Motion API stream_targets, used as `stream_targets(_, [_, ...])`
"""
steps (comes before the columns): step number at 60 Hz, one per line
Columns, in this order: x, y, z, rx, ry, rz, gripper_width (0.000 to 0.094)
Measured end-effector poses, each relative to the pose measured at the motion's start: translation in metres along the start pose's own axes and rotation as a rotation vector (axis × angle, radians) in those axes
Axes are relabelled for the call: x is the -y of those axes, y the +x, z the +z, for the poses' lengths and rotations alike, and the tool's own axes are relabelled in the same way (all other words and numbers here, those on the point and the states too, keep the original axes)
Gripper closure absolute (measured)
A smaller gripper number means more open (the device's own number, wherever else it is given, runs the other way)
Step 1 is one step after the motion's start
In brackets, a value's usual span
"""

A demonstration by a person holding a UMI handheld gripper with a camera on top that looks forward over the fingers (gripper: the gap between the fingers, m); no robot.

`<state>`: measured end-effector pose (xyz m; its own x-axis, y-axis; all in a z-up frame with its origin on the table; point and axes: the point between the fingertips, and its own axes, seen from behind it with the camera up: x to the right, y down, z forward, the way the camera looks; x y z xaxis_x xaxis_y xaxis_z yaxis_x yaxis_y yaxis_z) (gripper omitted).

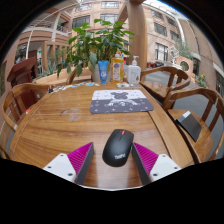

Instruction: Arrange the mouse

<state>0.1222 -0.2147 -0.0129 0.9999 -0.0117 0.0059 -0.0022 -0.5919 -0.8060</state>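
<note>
- The mouse (117, 146) is black, smooth and domed, with a small red mark near its rear edge; it sits on the table (60, 125), between the claw's two fingers and slightly ahead of their tips.
- The claw (113, 160) stands apart: there is a visible gap between each magenta pad (80, 159) and the mouse's flanks, so nothing is clamped yet and the mouse rests on its own weight.
- To do this step well, I would centre the fingers evenly about the mouse's widest part before closing, since its rounded, glossy sides could squirt forward under an off-centre squeeze.
- A low, level approach seems wise, pads meeting the sides rather than the curved top.
- Beyond the mouse lies a flat rectangular mouse mat (120, 101) with a pale printed pattern, the likely destination, well apart from the mouse.
- The table is round, of warm wooden planks with visible grain and seams.
- At its far edge stand a leafy potted plant (98, 45) and a few bottles (125, 70).
- Wooden chairs (198, 115) ring the table.
</note>
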Motion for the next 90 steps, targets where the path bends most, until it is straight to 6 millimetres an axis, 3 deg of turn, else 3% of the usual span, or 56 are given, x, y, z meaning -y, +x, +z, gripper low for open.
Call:
stream_targets(6, [0.01, 0.003, 0.015, -0.025, -0.002, 0.011, 0.0309])
stream_targets(10, [0.015, 0.004, 0.02, -0.042, -0.008, 0.011, 0.0478])
stream_targets(28, [0.018, 0.002, 0.024, -0.02, -0.024, 0.014, 0.0604])
stream_targets(34, [0.03, -0.004, 0.009, 0.015, -0.011, 0.022, 0.0603])
stream_targets(39, [0.065, -0.021, -0.02, 0.083, 0.056, 0.015, 0.0603])
stream_targets(45, [0.136, -0.035, -0.052, 0.164, 0.189, 0.004, 0.0603])
stream_targets(48, [0.173, -0.035, -0.061, 0.185, 0.253, -0.007, 0.0603])
stream_targets(52, [0.222, -0.031, -0.058, 0.175, 0.332, -0.012, 0.0602])
stream_targets(58, [0.268, -0.009, -0.018, 0.125, 0.383, -0.014, 0.0604])
stream_targets(63, [0.275, 0.008, 0.043, 0.069, 0.334, -0.018, 0.0606])
stream_targets(65, [0.26, 0.018, 0.073, 0.058, 0.312, -0.013, 0.0605])
stream_targets(66, [0.264, 0.017, 0.082, 0.051, 0.279, -0.009, 0.0604])
stream_targets(73, [0.216, 0.03, 0.162, 0.028, 0.122, 0.005, 0.0602])
stream_targets(82, [0.166, 0.037, 0.207, 0.001, 0.004, 0.008, 0.0559])
stream_targets(86, [0.156, 0.038, 0.211, -0.005, -0.01, 0.023, 0.0524])
stream_targets(90, [0.159, 0.04, 0.212, -0.009, -0.005, 0.006, 0.0486])
